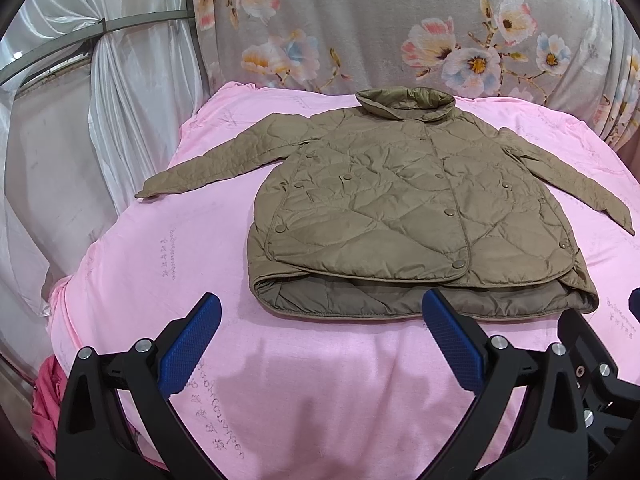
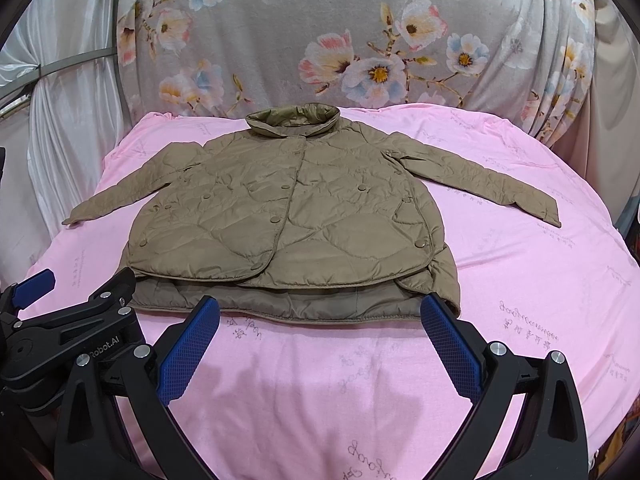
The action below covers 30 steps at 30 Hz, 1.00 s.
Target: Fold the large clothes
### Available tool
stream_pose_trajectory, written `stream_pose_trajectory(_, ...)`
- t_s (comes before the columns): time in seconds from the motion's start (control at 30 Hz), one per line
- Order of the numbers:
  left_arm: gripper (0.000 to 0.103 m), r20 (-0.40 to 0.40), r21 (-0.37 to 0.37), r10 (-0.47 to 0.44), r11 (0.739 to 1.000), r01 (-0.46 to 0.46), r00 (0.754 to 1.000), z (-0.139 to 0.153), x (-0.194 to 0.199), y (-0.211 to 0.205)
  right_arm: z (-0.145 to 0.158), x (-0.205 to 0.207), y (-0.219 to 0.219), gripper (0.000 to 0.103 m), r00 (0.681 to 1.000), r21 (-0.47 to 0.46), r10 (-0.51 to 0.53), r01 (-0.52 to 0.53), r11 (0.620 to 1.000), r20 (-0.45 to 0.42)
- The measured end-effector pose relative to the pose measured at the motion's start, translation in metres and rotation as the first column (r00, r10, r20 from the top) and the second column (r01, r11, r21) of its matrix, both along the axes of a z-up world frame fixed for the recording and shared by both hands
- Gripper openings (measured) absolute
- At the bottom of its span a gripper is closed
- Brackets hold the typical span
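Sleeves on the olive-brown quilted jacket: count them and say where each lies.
2. One sleeve stretches out to the jacket's left on the pink sheet; the other sleeve stretches out to its right. Neither is folded in.

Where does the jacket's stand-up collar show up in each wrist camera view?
Left wrist: collar sits upper centre, right of the middle.
Right wrist: collar sits upper centre, left of the middle.
Shared landmark: the pink sheet under the jacket.
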<state>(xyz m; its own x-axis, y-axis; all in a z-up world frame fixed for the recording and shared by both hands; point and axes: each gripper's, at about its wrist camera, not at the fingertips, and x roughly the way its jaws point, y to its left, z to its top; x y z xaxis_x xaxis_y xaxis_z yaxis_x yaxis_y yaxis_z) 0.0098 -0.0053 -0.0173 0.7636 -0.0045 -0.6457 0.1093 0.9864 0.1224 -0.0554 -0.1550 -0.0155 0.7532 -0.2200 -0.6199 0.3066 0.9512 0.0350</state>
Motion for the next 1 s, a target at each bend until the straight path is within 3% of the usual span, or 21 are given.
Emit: stream_pose_trajectory(1.0,0.098,-0.009,0.0,0.002,1.0,-0.002,1.0,-0.005,0.0032,0.0017,-0.0014,0.0015,0.0011,0.098,1.0,0.0,0.001,-0.001,1.0,-0.005)
